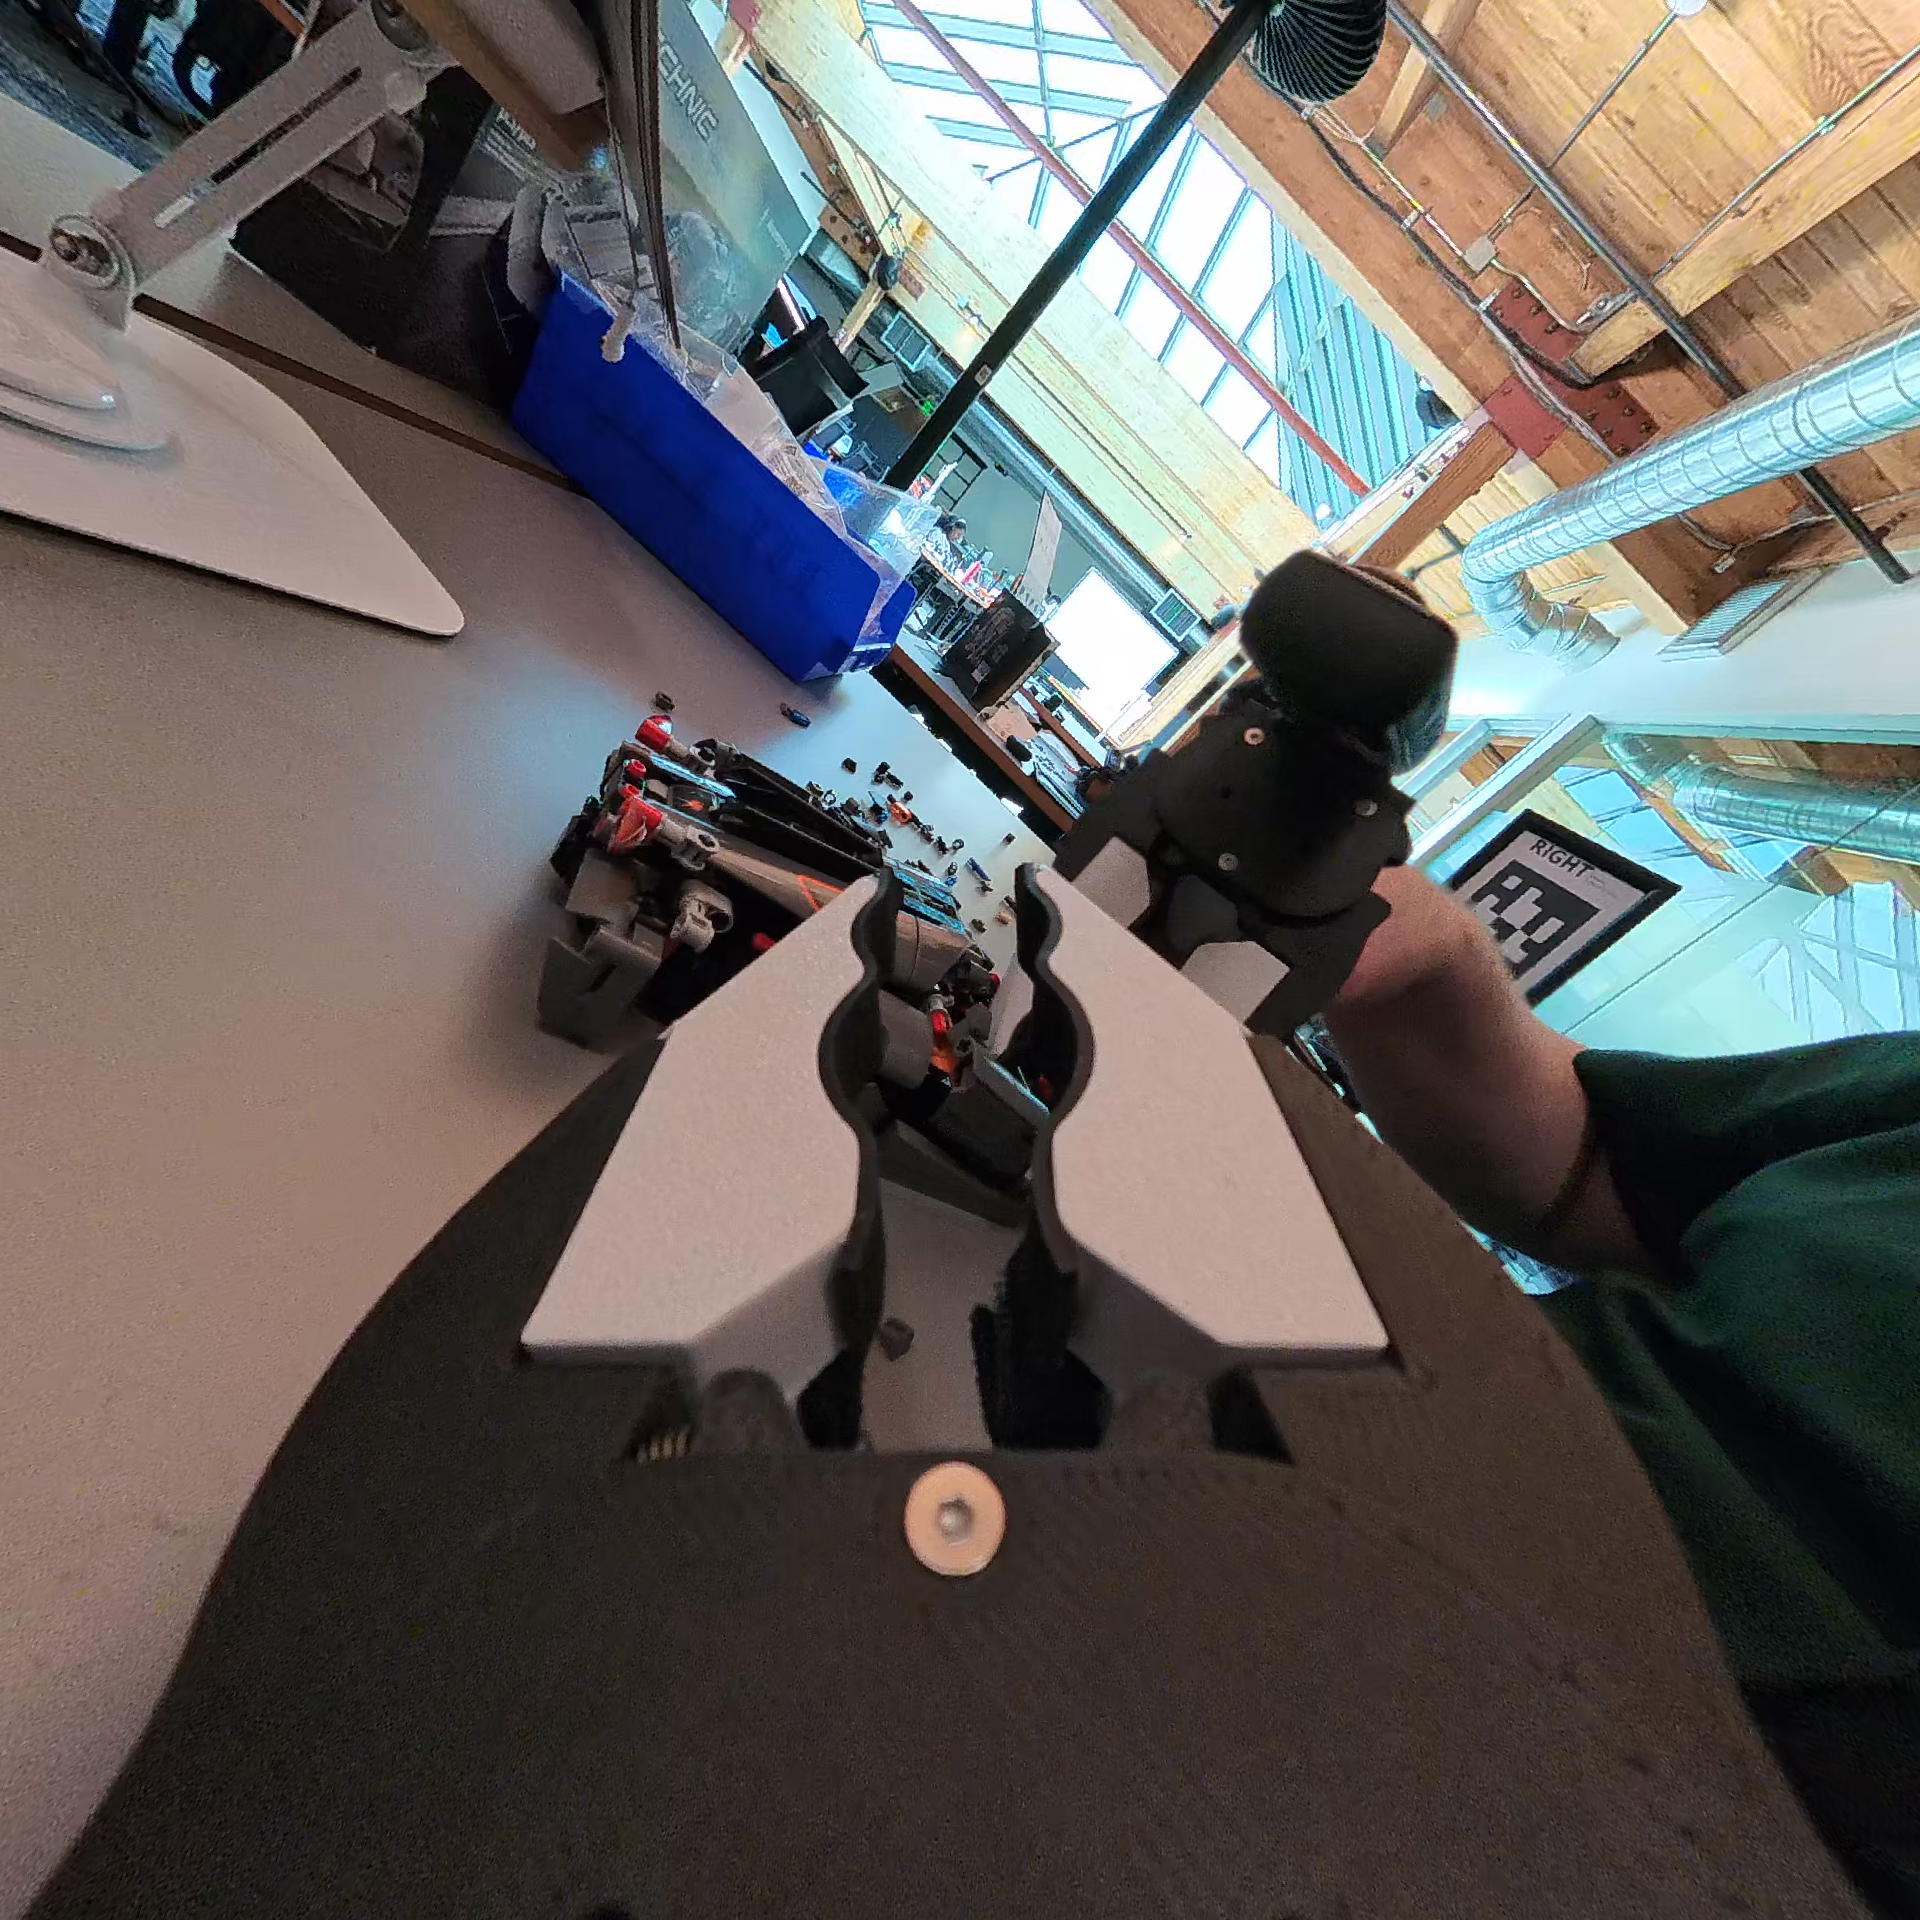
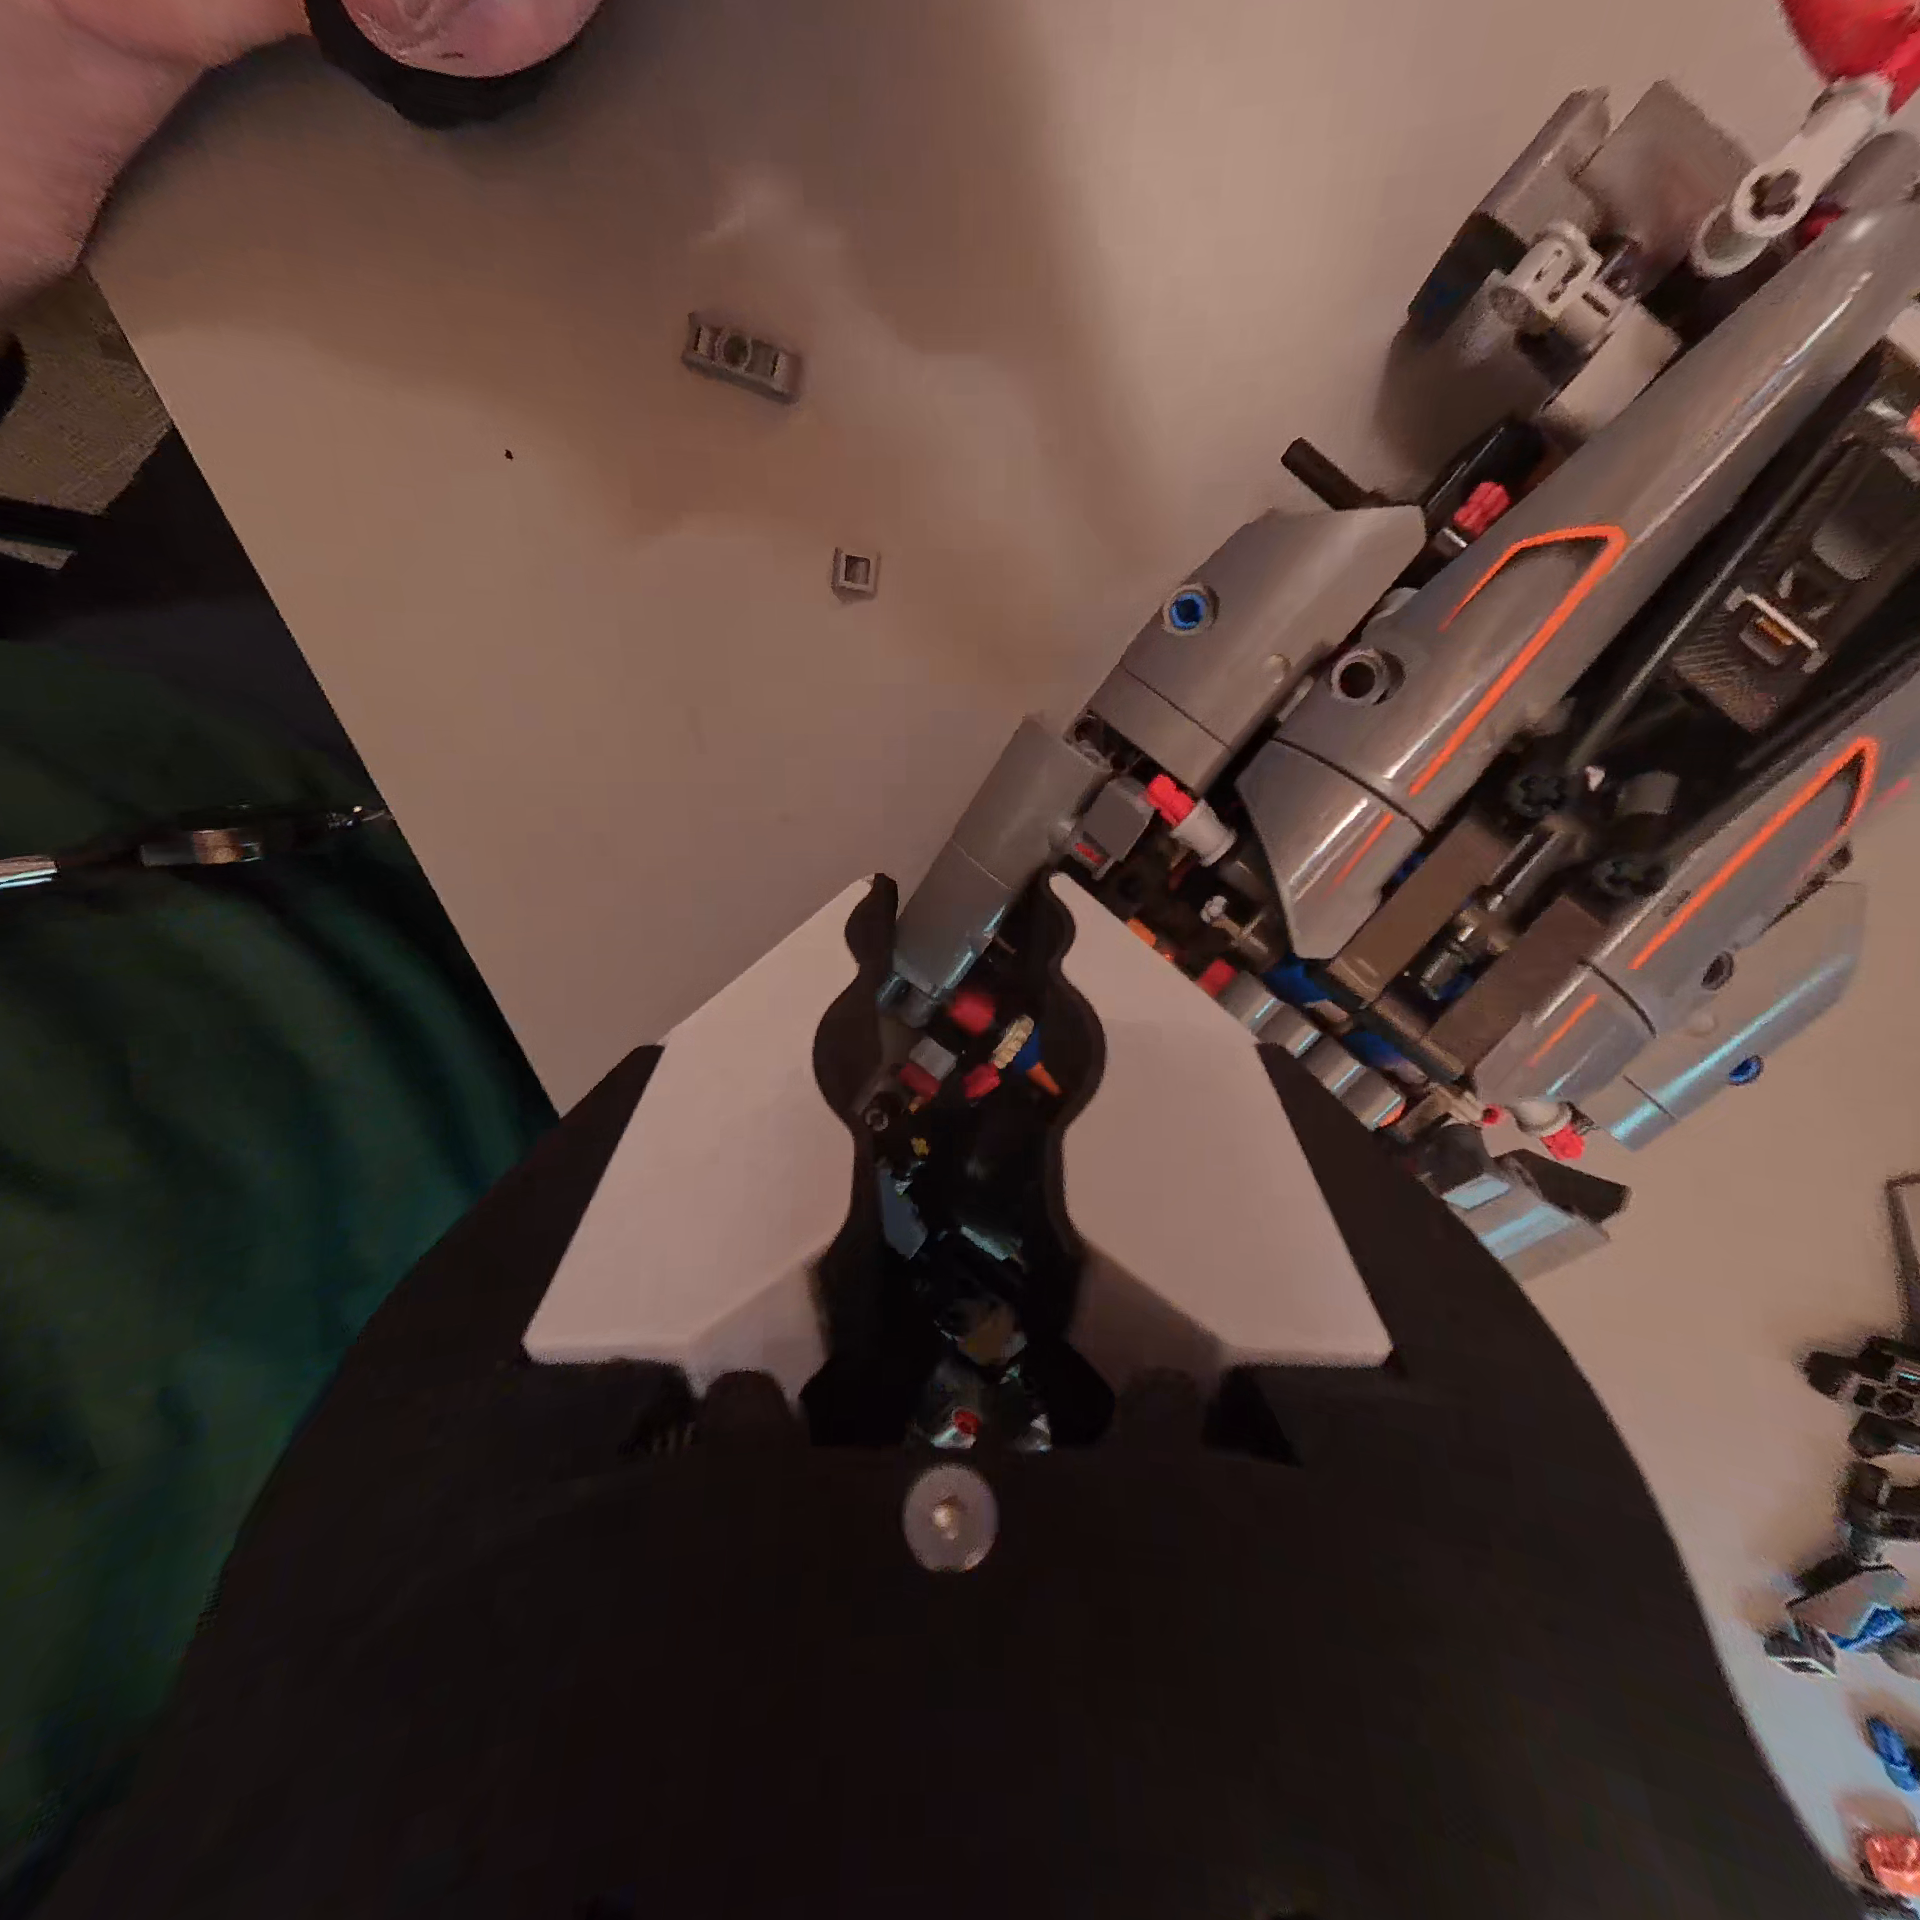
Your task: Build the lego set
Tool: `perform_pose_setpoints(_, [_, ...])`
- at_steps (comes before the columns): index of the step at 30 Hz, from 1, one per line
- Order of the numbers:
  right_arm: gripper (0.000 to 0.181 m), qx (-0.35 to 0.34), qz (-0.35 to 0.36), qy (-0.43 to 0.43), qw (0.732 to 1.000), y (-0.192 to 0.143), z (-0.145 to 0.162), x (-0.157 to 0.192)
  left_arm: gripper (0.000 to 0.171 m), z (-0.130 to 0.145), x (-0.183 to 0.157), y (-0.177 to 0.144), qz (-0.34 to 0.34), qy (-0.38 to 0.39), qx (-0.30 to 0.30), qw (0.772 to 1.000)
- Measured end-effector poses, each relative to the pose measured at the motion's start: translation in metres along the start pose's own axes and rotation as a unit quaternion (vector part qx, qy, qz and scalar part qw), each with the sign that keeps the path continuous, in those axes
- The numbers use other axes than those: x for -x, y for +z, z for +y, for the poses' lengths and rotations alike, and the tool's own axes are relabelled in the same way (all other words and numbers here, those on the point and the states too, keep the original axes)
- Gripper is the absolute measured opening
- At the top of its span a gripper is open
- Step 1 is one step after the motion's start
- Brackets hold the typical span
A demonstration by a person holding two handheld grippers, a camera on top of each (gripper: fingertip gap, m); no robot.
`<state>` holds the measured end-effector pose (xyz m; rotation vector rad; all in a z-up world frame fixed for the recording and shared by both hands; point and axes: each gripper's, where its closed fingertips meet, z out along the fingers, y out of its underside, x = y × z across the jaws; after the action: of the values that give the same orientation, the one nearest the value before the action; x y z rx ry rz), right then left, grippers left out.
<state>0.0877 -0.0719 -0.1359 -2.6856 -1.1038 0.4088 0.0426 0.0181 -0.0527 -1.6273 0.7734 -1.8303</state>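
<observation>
Two loose grey pieces (image 2: 742,357) lie at ten o'clock of the model (image 2: 1455,727), whose grey end is straddled by the parted right gripper (image 2: 966,894); the left gripper (image 1: 951,894) is held parted, empty. A careful closing grip seems needed next.

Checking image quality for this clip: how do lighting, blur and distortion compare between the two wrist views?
Left wrist view: bright daylight, strong fisheye tilt, lego model sharp, right gripper slightly soft. Right wrist view: dim, warm cast, loose parts at the edge blurred, model fairly clear with glare streaks.

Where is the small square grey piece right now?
In the right wrist view, the small square grey piece lies loose on the table, left of the lego model.
</observation>
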Motion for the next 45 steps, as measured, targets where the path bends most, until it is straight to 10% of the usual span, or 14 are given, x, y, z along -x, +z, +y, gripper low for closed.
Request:
perform_pose_setpoints(30, [0.03,0.046,-0.063,0.051,0.996,0.004,-0.001,0.005,0.022,0.028,-0.005,0.018,0.002,0.021,0.078,0.997])
perform_pose_setpoints(45, [0.031,0.048,0.113,0.014,0.992,-0.014,-0.005,0.0,0.022,0.022,-0.003,0.016,0.0,0.019,0.064,0.998])
